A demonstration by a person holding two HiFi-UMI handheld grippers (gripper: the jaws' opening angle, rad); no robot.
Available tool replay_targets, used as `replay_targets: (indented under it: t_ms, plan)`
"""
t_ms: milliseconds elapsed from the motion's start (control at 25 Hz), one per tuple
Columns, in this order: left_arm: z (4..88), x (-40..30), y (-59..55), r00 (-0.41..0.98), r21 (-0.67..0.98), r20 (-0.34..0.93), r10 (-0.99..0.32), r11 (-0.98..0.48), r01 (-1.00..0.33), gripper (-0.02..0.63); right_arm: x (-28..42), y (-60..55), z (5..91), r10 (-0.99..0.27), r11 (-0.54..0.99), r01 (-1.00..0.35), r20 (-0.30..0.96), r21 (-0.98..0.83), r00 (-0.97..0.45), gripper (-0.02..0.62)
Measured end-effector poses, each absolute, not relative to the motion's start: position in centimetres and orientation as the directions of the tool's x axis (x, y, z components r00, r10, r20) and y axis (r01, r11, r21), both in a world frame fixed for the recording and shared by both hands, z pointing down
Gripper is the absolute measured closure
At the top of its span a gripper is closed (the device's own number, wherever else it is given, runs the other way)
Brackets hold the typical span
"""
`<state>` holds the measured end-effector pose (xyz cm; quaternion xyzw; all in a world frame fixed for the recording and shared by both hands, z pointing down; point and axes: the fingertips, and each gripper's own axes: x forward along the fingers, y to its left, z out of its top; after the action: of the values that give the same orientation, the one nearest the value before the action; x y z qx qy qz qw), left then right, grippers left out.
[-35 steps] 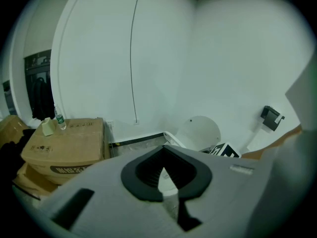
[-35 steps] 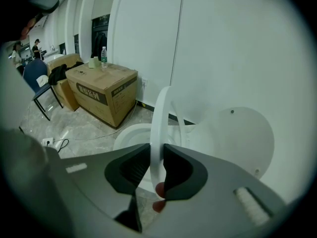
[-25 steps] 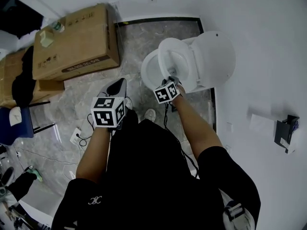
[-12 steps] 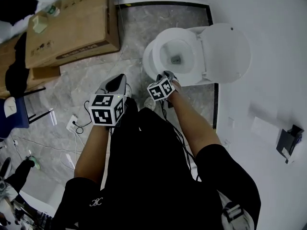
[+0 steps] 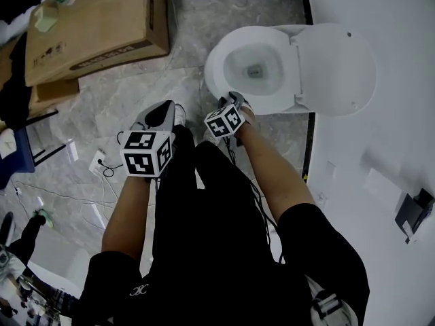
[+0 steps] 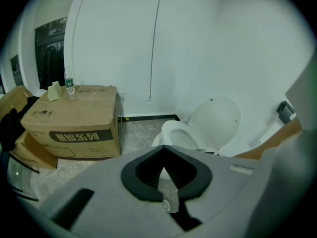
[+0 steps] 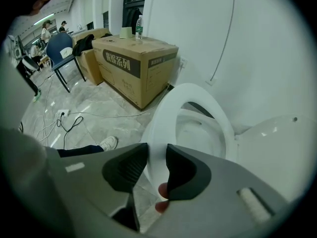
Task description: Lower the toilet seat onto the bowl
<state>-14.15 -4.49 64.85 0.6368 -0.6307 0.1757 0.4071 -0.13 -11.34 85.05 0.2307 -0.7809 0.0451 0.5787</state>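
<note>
The white toilet seat (image 5: 228, 46) lies flat on the bowl, and the lid (image 5: 336, 70) stands up behind it against the wall. My right gripper (image 5: 233, 100) is at the seat's front edge. In the right gripper view its jaws are opening (image 7: 156, 165), with the seat's front rim (image 7: 171, 113) in the gap between the dark pads. My left gripper (image 5: 163, 114) hangs to the left above the floor, away from the toilet. Its jaws (image 6: 163, 150) meet at the tip with nothing in them. In the left gripper view the seat (image 6: 171, 132) and lid (image 6: 215, 120) sit beyond them.
A big cardboard box (image 5: 88, 19) stands on the marble floor left of the toilet, with a bottle (image 7: 139, 26) on top. A power strip and cable (image 5: 102, 165) lie on the floor at left. A dark holder (image 5: 411, 212) hangs on the right wall. The person's shoe (image 7: 108, 143) is near the bowl.
The seat has swung down from tilted to flat on the bowl. My right gripper has drawn back toward the front rim. The left gripper has stayed put.
</note>
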Motion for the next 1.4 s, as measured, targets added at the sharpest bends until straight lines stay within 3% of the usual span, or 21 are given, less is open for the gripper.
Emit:
replay_targets:
  t_ms: [320,400,880,1160,1400]
  plan:
    - [69.2,-14.7,-3.9,0.144,0.308,0.761,-0.633,0.157,-0.938,0.598,-1.1,-10.4,89.7,-0.297,0.891,-0.412,0.931,0.191,-0.211,0.462]
    - [70.1,-14.9,-3.7,0.147,0.312,0.766,-0.626,0.162,-0.936,0.598,-1.3,-10.0,90.7,-0.279,0.891,-0.422,0.935,0.166,-0.221,0.511]
    - [74.7,-16.6,-4.2,0.162,0.330,0.789,-0.593,0.187,-0.925,0.598,-2.1,-9.8,96.3,-0.197,0.905,-0.414,0.957,0.094,-0.212,0.522]
    - [75.7,-16.2,-5.2,0.184,0.341,0.787,-0.589,0.166,-0.925,0.598,-2.1,-9.2,97.8,-0.161,0.908,-0.412,0.968,0.069,-0.194,0.584]
    - [75.3,-15.8,-5.5,0.205,0.356,0.777,-0.595,0.146,-0.923,0.598,-2.3,-9.1,97.3,-0.145,0.894,-0.446,0.967,0.038,-0.208,0.586]
